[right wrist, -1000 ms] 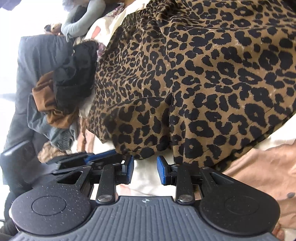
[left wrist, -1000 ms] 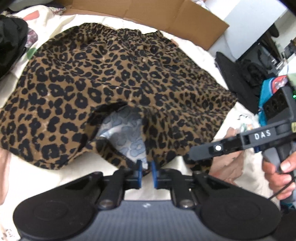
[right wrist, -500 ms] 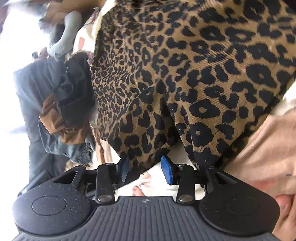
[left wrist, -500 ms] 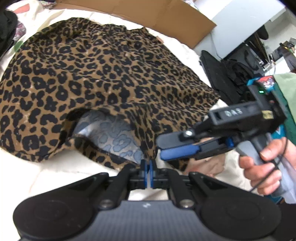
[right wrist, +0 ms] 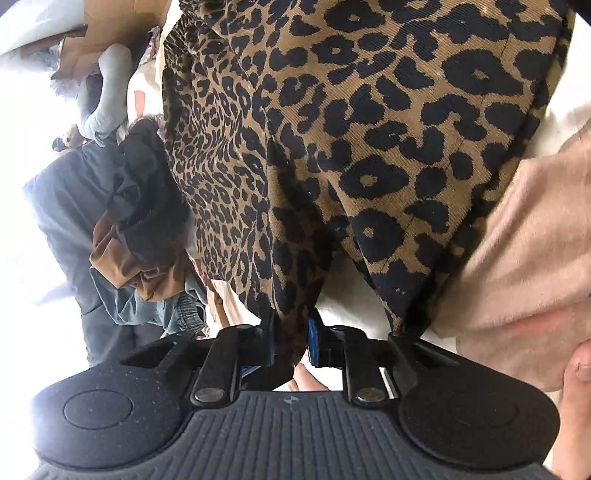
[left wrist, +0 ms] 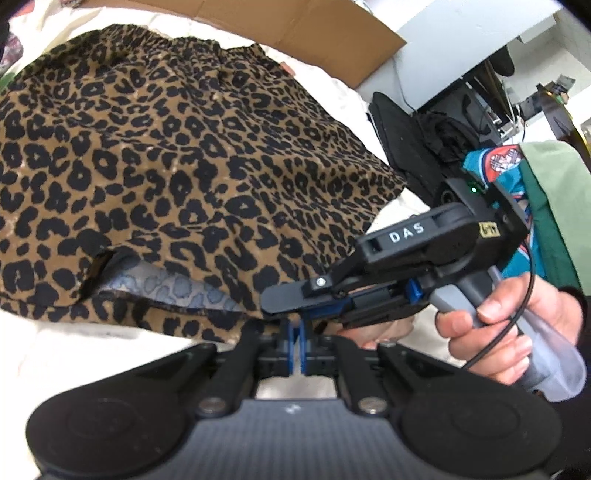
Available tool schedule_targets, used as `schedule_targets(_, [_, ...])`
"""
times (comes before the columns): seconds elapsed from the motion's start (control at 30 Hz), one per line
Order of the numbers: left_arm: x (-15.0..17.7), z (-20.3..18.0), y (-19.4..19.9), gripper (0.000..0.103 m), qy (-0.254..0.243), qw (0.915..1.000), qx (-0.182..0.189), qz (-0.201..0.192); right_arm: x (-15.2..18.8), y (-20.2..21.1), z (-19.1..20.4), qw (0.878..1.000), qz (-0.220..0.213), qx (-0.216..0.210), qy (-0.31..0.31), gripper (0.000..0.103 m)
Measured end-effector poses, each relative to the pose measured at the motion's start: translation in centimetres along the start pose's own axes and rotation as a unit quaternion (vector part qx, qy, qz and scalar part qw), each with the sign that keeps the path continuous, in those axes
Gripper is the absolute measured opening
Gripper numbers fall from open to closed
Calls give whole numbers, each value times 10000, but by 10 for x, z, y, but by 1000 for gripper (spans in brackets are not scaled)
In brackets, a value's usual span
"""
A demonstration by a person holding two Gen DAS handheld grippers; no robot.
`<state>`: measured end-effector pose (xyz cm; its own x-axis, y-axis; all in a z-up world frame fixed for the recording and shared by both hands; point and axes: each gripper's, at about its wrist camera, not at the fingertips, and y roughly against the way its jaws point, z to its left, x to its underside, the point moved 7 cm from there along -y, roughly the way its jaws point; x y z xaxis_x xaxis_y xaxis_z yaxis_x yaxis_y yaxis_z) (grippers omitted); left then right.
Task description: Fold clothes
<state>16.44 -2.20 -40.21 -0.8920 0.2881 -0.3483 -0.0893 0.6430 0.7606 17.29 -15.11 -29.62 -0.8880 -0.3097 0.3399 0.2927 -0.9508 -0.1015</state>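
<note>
Left wrist view, garment: leopard-print skirt (left wrist: 177, 155) lies spread on a white bed sheet (left wrist: 55, 354), gathered waistband at the far edge, hem at the near edge, where a grey-blue lining (left wrist: 173, 286) shows through a gap.
Left claw (left wrist: 297, 341): its 2 blue pads are almost together at the near hem; from this angle I cannot tell whether cloth sits between them.
Right claw (right wrist: 291, 334): clenched on a bunched fold of the hem, seen up close in the right wrist view; it reaches in from the right, just above the left claw.
Key relation: skirt runs away from both claws, hem near, waistband far; both claws meet at 1 spot on the hem, right of its middle.
Judgement: this fits either a fold being started from the hem or a fold being set down.
Around: cardboard (left wrist: 295, 26) beyond the waistband; heaped clothes (right wrist: 140, 229) to the left.
</note>
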Motion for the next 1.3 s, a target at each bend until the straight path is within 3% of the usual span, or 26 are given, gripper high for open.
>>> schedule_targets(0.23, [-2,29,23,13,200,9983,-543,-104,-1,3,0,9994,13,195,299,8])
schedule_targets(0.37, [-4,66,36,15,579,9917,-1110,-293,0,5,-1,9971,48,458,602,8])
schedule_targets(0.5, [-10,101,53,27,934,9798,-1680,-546,2,4,-2,9919,84,831,954,8])
schedule_targets(0.63, [-18,137,72,37,1295,9619,-2257,-834,2,3,-1,9847,134,1152,1303,7])
schedule_targets(0.8, [-24,164,90,46,1423,9464,-2689,-1084,3,3,-1,9756,196,1436,1647,7])
schedule_targets(1.07, [-25,198,92,51,1722,9321,-2929,-1252,4,4,0,9708,241,1582,1786,7])
schedule_targets(1.2, [-23,212,92,48,2006,9252,-2884,-1435,5,1,1,9700,264,1605,1807,7])
schedule_targets(1.3, [-22,223,98,37,2367,9141,-2782,-1759,6,1,1,9697,307,1598,1824,7])
